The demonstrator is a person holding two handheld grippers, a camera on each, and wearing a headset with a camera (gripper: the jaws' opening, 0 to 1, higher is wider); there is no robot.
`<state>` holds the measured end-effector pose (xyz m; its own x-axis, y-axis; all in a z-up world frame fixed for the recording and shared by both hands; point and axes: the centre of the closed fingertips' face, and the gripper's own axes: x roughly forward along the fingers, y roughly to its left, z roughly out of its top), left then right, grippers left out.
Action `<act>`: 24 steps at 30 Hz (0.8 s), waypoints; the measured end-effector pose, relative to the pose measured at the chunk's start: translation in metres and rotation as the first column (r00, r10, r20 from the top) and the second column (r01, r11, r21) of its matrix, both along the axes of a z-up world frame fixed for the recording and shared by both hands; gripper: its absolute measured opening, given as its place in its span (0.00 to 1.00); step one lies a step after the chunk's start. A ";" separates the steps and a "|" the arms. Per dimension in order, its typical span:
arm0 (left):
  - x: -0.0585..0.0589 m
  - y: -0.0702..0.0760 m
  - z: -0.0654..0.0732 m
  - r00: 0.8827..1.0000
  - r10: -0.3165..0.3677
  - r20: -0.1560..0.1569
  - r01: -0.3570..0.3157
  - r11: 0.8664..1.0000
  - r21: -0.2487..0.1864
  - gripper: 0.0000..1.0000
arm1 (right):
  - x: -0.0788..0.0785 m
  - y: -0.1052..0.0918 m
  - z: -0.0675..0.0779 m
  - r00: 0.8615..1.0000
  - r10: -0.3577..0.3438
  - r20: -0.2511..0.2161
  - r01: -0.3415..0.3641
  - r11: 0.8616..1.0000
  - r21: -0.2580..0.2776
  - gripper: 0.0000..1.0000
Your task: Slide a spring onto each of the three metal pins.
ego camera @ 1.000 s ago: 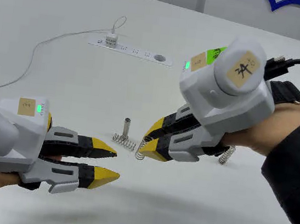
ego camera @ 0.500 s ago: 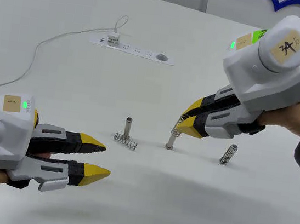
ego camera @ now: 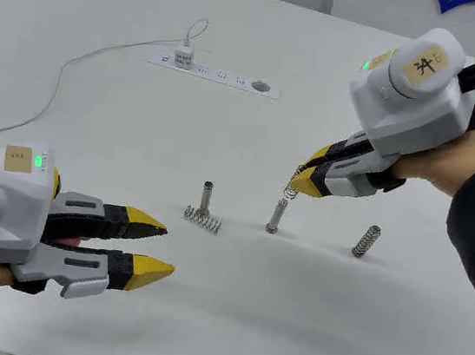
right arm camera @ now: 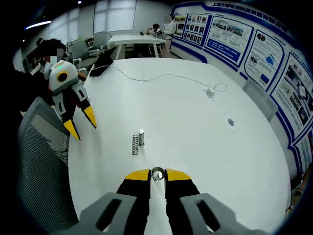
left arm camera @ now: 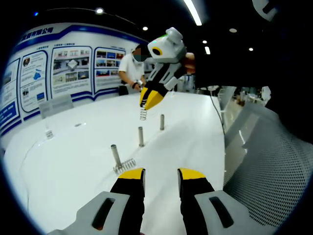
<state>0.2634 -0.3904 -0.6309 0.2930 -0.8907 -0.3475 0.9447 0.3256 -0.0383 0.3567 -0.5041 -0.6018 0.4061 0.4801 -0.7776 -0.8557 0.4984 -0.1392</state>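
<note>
Yellow-tipped right gripper (ego camera: 301,183), jaws clenched on a spring (ego camera: 291,192), has lifted it from the table (ego camera: 92,150) to just above the middle pin (ego camera: 276,216) at frame centre, ready for threading; left gripper (ego camera: 158,246) waits lower left, jaws parted.

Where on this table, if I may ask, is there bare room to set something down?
Bare tabletop lies between the power strip and the pins, and on the near side, right of the left gripper. Crowded around those pins, the loose spring and right gripper.
</note>
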 end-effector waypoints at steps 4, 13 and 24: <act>0.000 0.002 -0.001 1.000 0.005 -0.002 -0.005 1.000 0.001 0.27 | 0.004 -0.001 -0.011 1.000 -0.017 -0.025 0.017 1.000 -0.007 0.12; 0.000 0.002 -0.004 1.000 0.008 -0.009 -0.008 1.000 0.000 0.27 | 0.007 -0.003 -0.022 0.998 -0.040 -0.055 0.040 0.999 -0.003 0.12; 0.000 0.001 -0.006 1.000 0.008 -0.012 -0.008 1.000 0.003 0.26 | 0.009 -0.001 -0.045 0.995 -0.065 -0.078 0.064 0.998 -0.015 0.12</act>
